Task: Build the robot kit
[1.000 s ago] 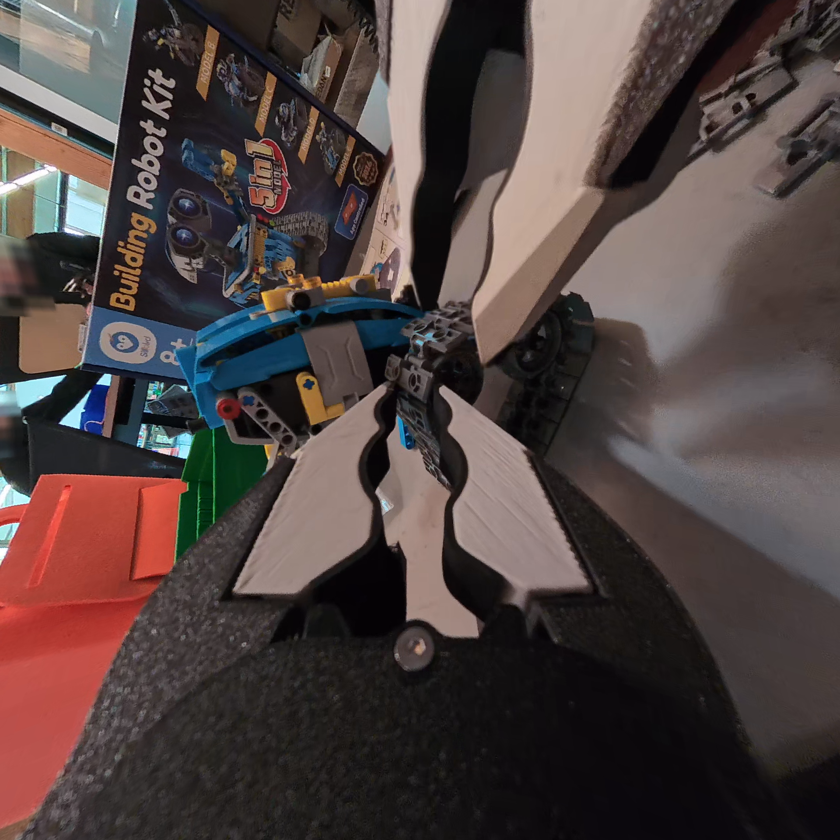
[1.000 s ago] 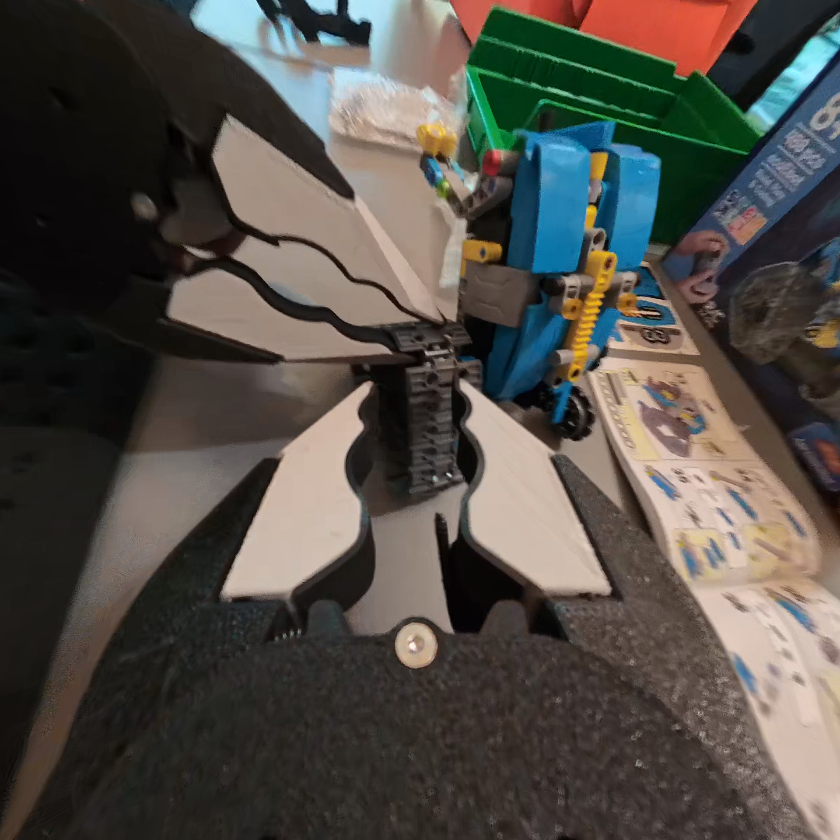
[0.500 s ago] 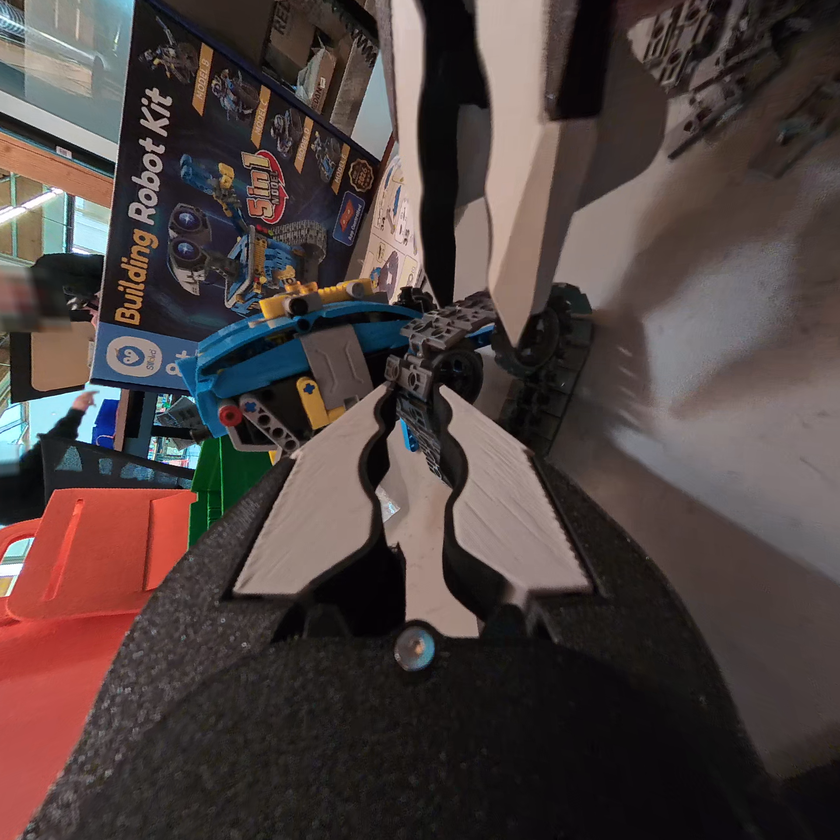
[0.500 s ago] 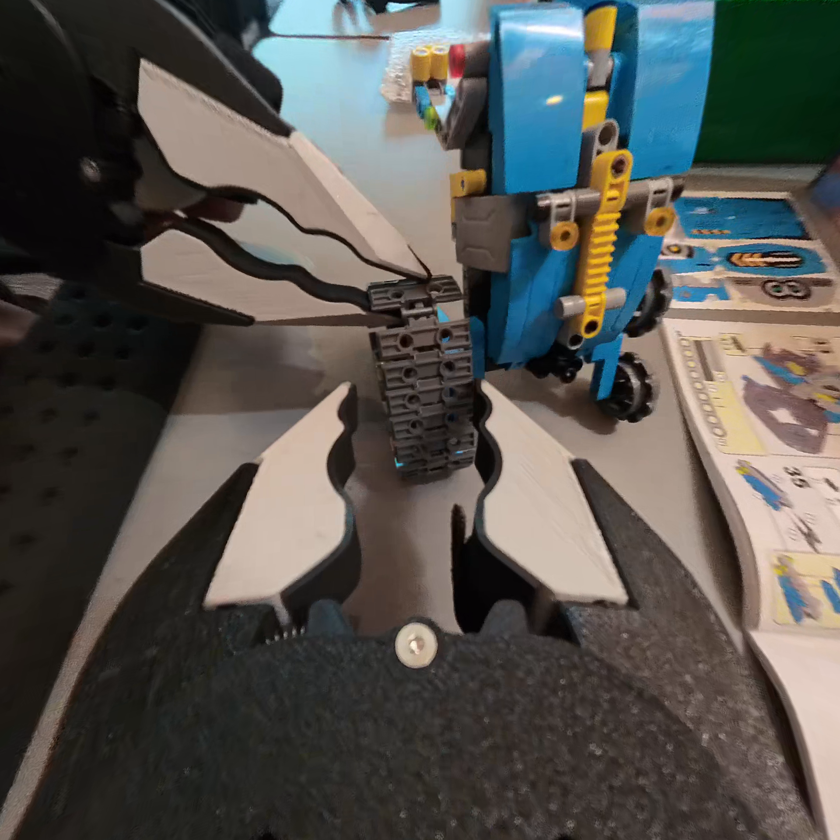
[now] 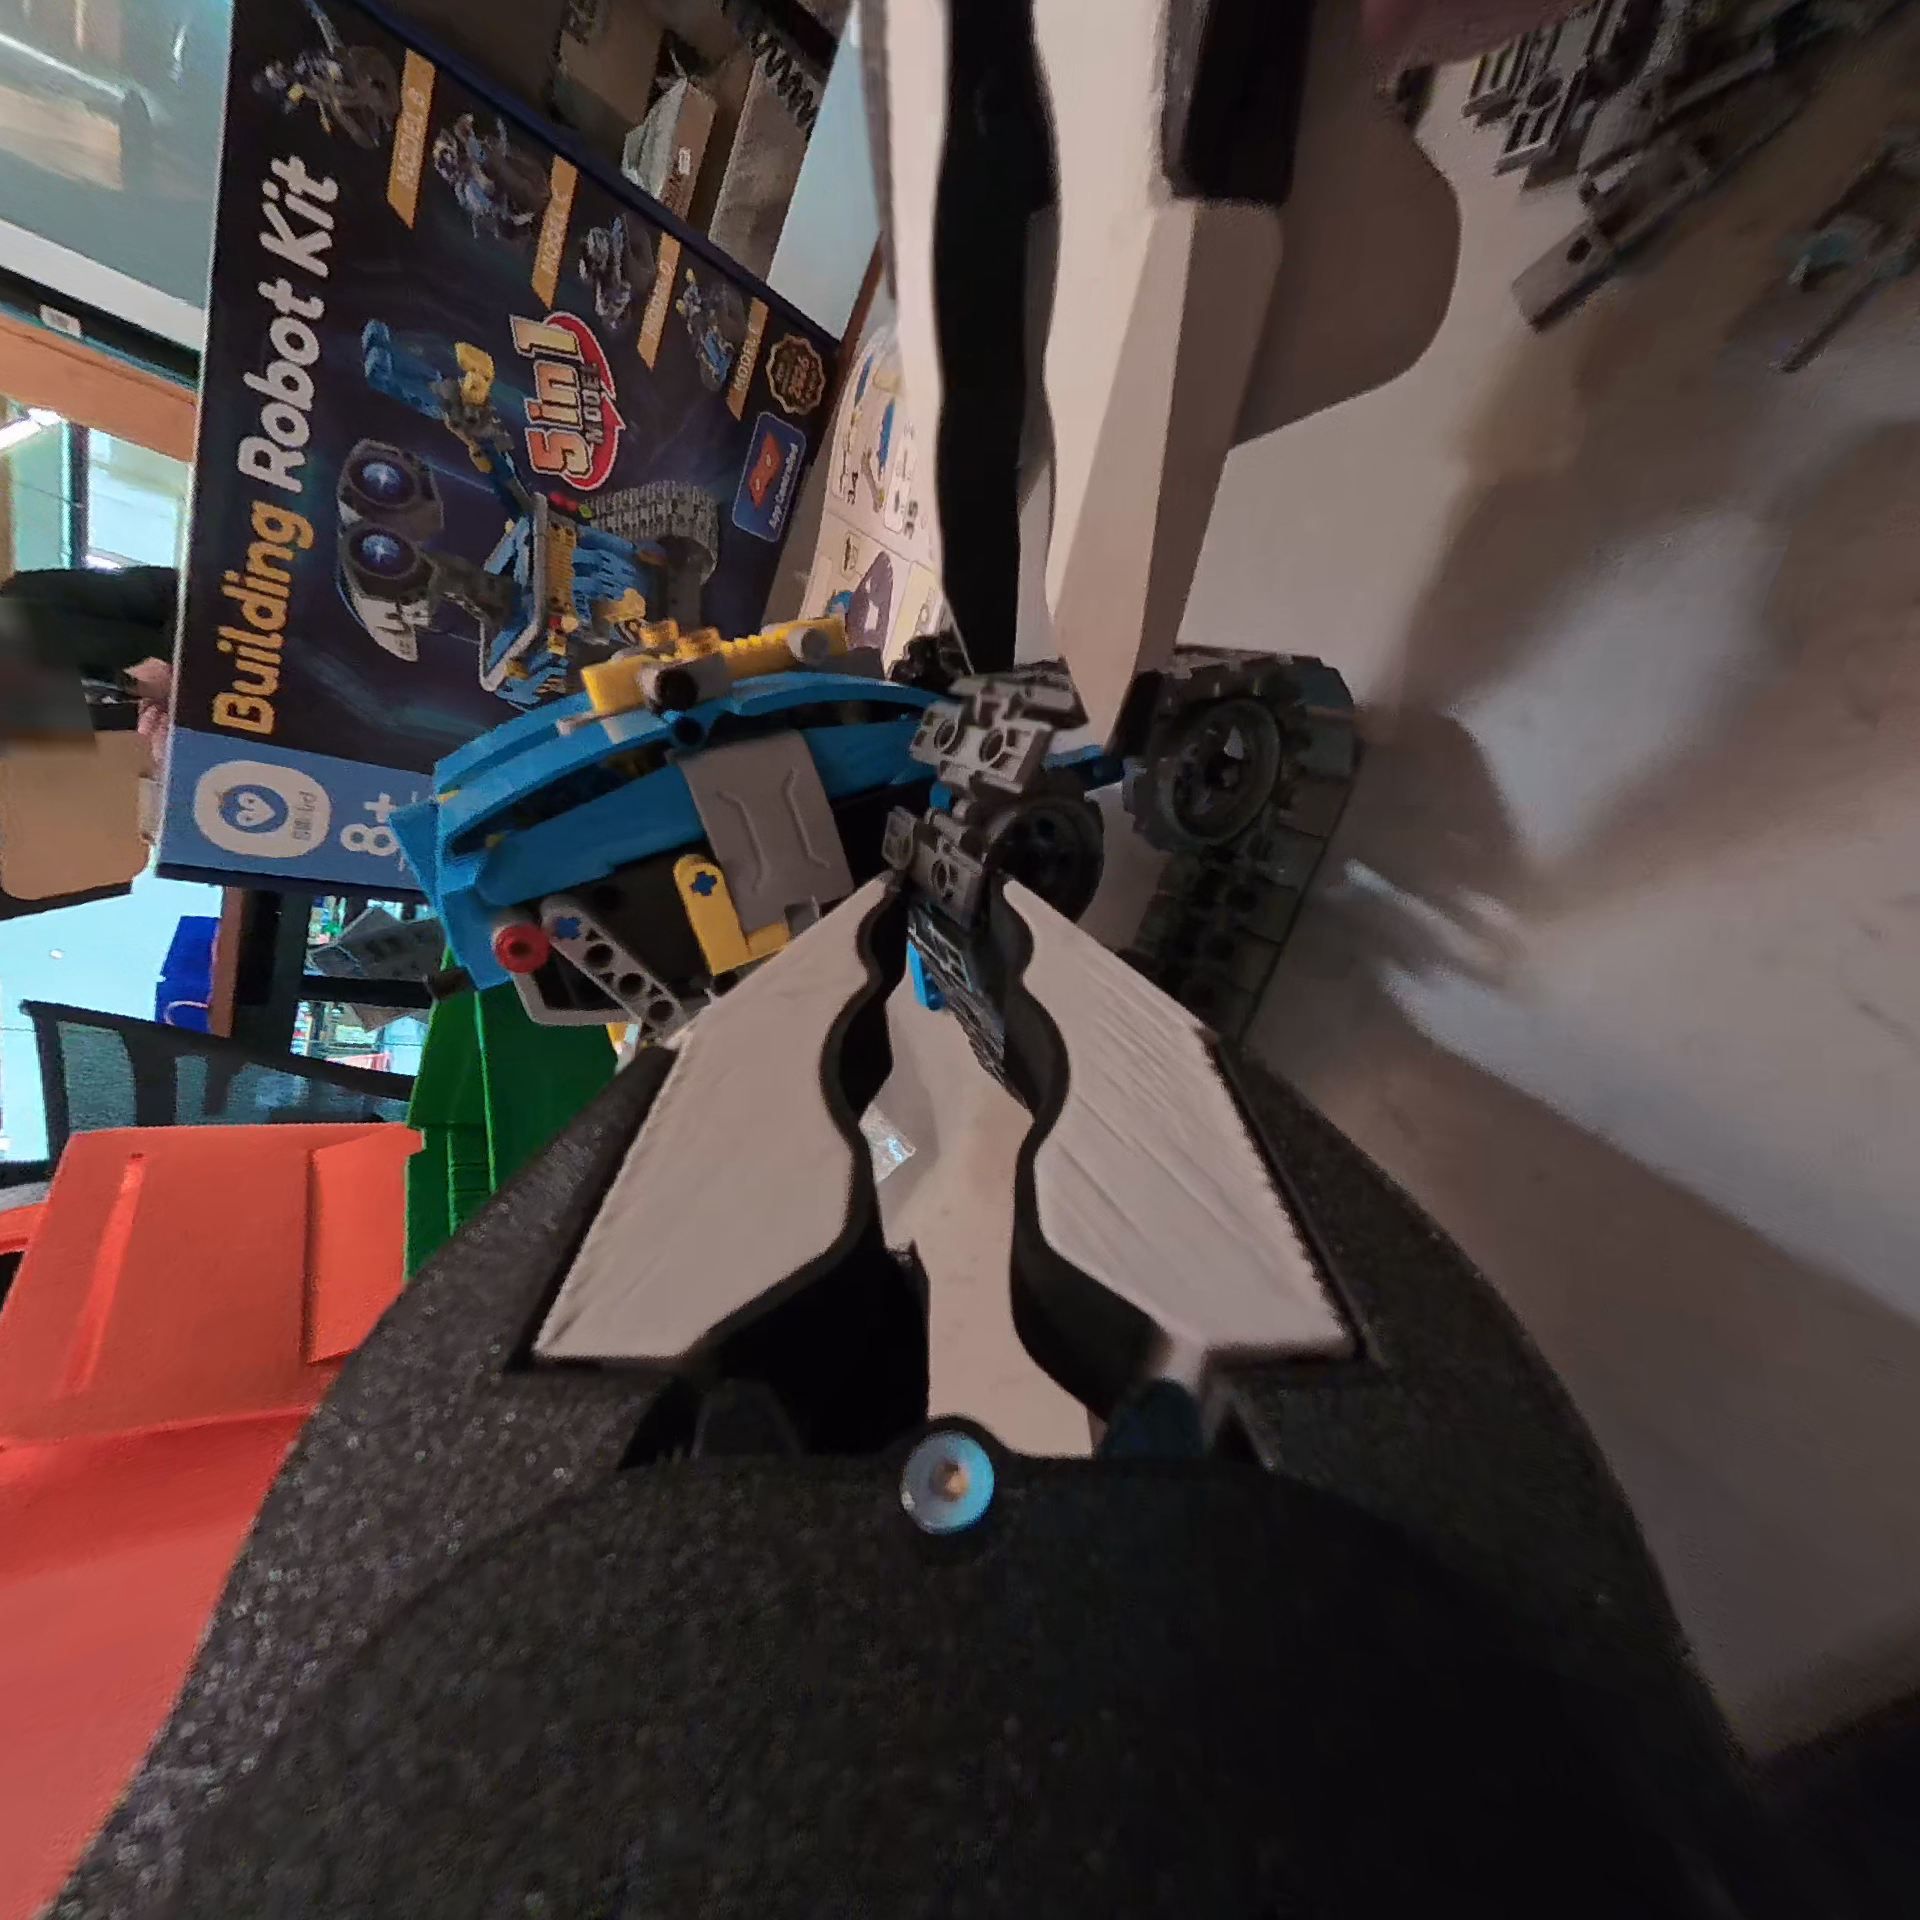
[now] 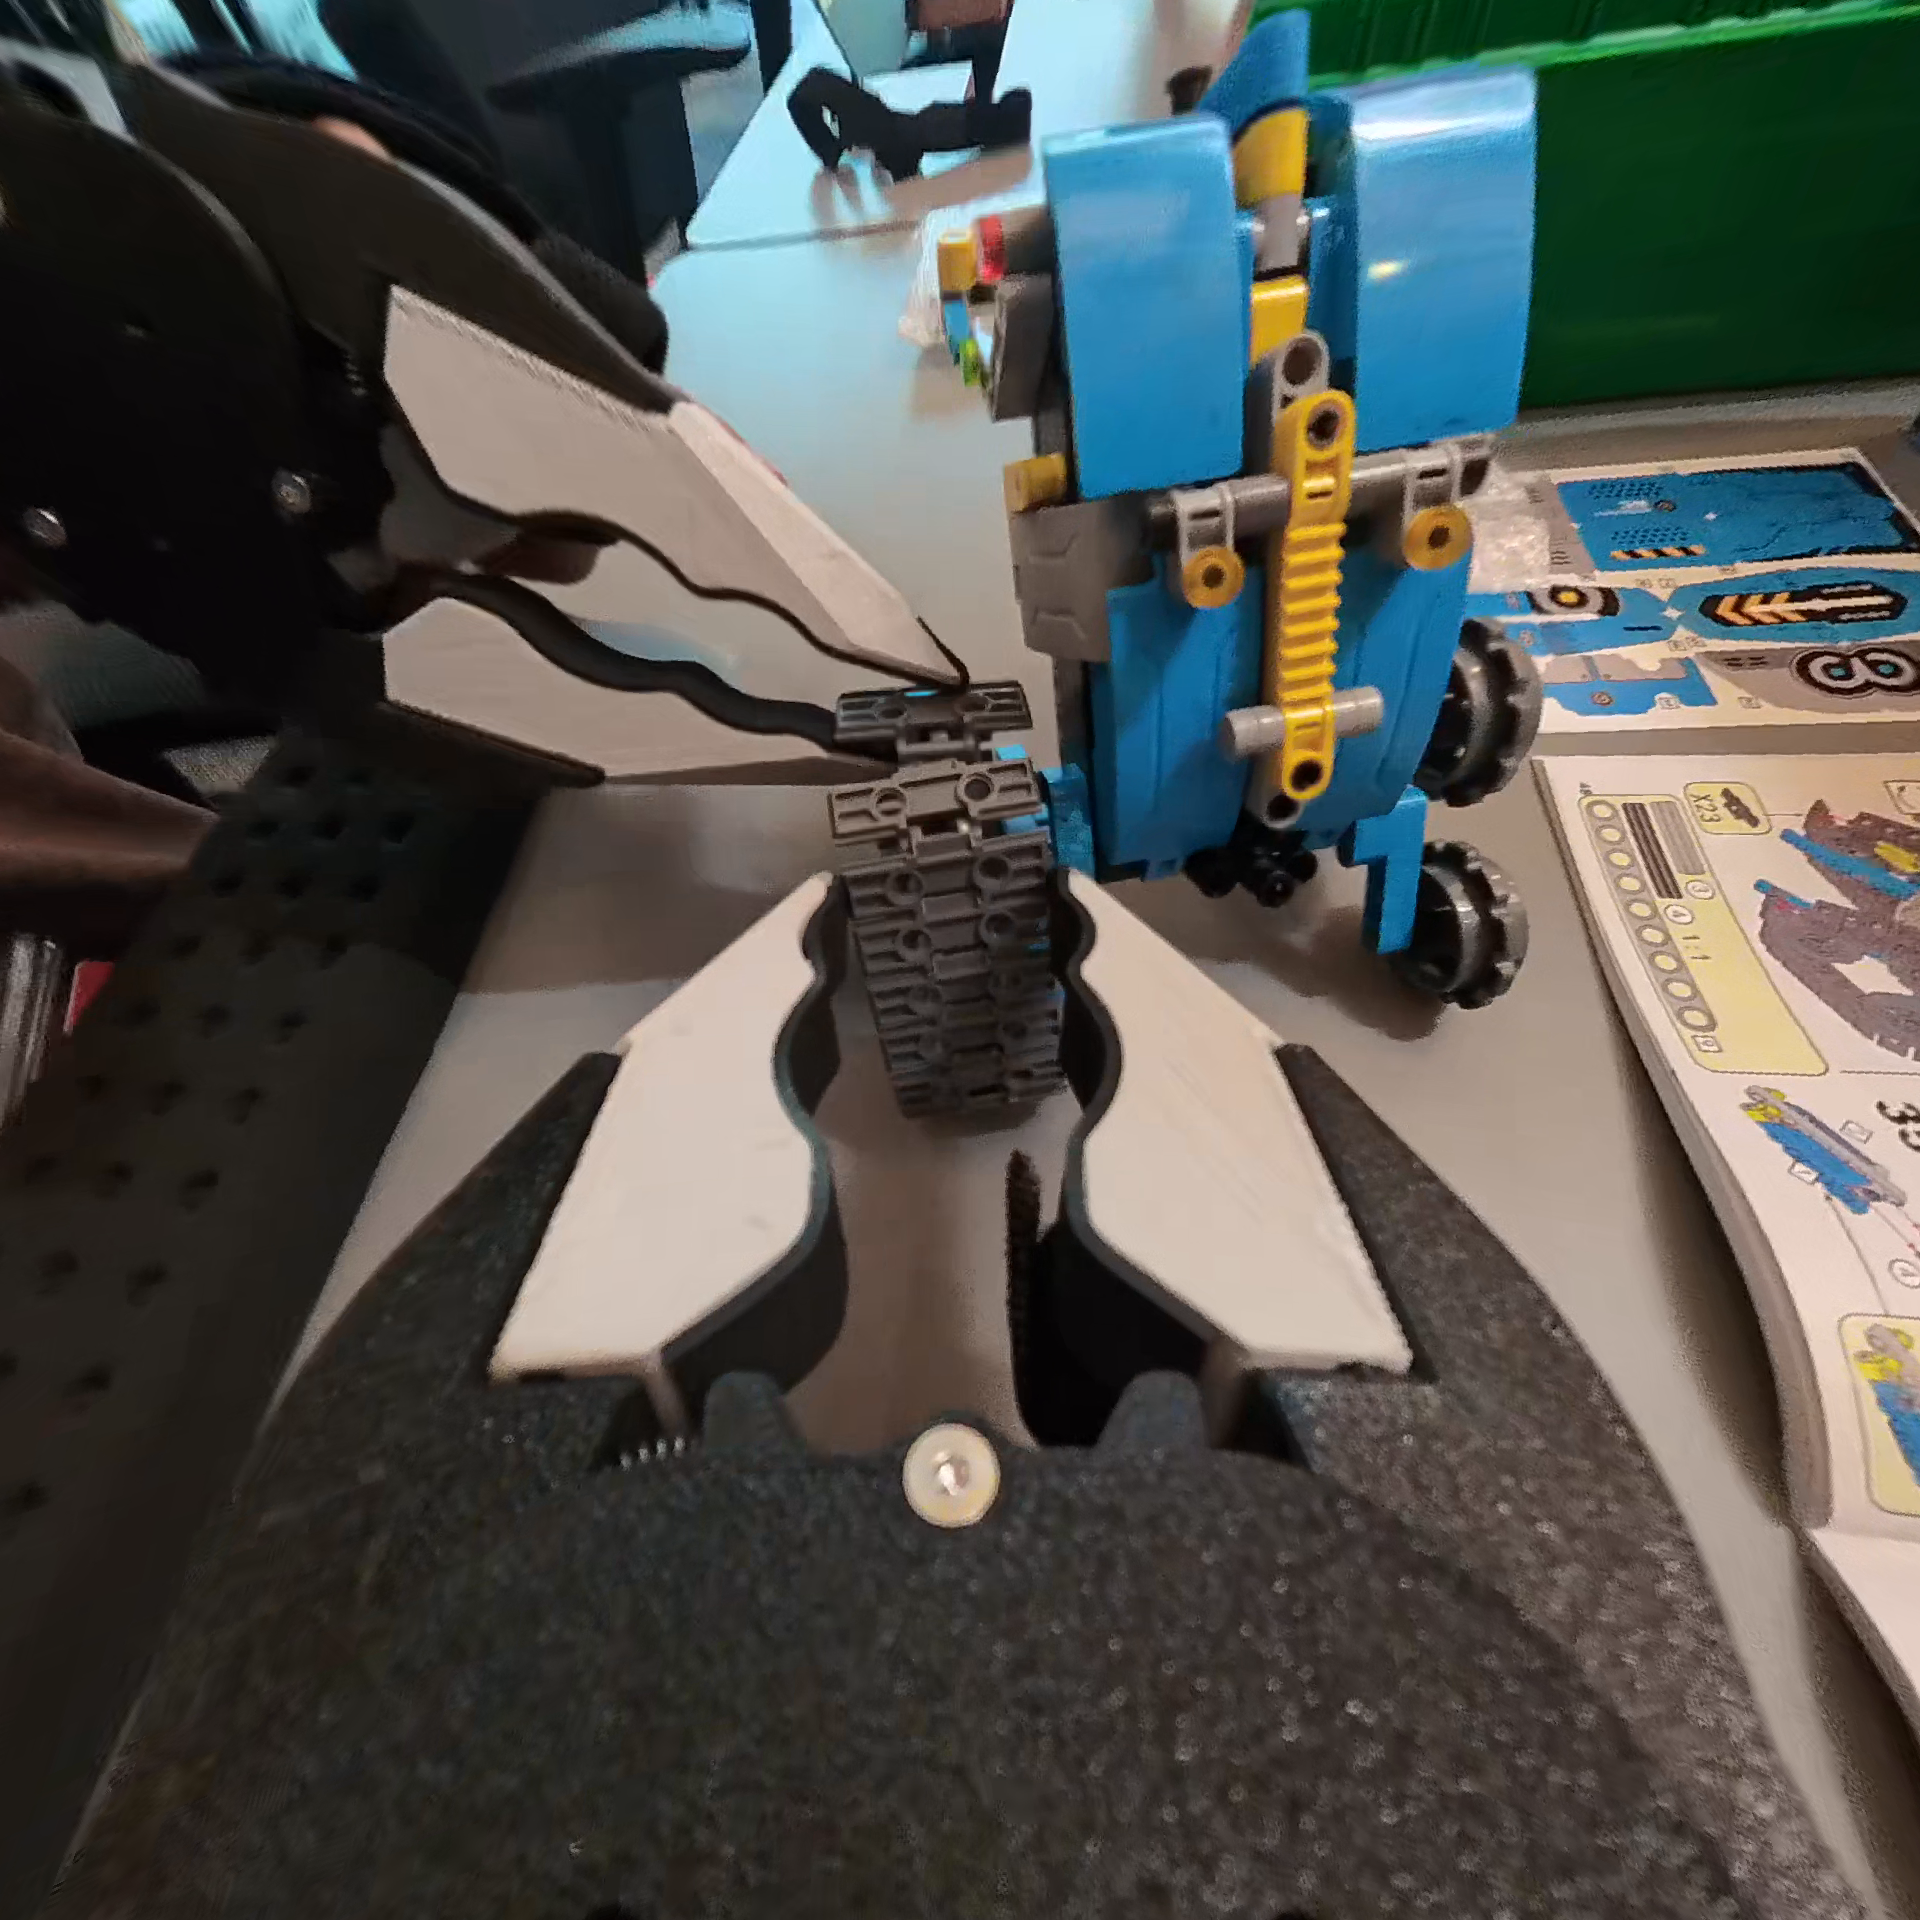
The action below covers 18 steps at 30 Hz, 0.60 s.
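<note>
A dark grey chain of linked plastic tread pieces stands looped on the grey bench, mounted at the left side of a blue, yellow and grey brick-built toy vehicle tipped up on end. The left gripper pinches the tread's loose top link. The right gripper has its jaws astride the tread's near run, whether pressing it I cannot tell.

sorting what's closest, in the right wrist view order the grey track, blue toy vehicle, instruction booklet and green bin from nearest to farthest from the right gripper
1. Grey track: between the right gripper fingers.
2. Blue toy vehicle: just ahead, right.
3. Instruction booklet: flat on the table, far right.
4. Green bin: at the back, behind the vehicle.
</note>
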Each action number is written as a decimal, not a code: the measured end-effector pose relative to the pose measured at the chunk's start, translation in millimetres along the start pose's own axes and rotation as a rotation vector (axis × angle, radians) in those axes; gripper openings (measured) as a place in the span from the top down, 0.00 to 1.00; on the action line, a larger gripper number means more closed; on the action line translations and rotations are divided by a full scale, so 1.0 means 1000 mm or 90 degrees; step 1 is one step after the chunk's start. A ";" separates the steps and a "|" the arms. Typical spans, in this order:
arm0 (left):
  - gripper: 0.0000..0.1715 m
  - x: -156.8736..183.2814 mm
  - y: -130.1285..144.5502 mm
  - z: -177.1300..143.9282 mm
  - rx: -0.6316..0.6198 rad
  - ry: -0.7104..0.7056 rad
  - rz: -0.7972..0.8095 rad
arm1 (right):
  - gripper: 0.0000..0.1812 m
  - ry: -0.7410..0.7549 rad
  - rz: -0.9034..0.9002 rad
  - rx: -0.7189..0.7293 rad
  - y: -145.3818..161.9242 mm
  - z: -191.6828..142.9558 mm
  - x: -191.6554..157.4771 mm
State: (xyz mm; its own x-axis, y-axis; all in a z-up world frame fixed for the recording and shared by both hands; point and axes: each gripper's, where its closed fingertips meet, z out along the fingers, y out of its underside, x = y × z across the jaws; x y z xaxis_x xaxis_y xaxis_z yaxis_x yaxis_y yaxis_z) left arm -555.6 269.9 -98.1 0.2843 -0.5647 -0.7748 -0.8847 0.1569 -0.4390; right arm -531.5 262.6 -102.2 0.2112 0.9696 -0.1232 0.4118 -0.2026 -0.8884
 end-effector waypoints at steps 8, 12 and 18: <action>0.92 0.000 -0.001 0.002 -0.008 -0.014 0.020 | 0.75 -0.014 0.052 0.043 -0.007 0.002 0.001; 0.92 0.000 -0.001 0.002 -0.008 -0.009 0.016 | 0.78 0.035 -0.033 -0.005 -0.008 0.005 0.003; 0.92 0.000 -0.001 0.002 -0.011 -0.011 0.034 | 0.78 0.063 -0.105 -0.112 -0.005 0.005 0.003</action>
State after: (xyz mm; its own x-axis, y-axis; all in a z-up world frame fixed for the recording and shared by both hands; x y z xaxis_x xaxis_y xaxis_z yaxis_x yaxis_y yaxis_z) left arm -553.8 271.4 -98.2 0.2421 -0.5420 -0.8047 -0.9051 0.1726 -0.3886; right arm -537.7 267.7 -100.1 0.2110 0.9751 0.0687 0.5938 -0.0720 -0.8014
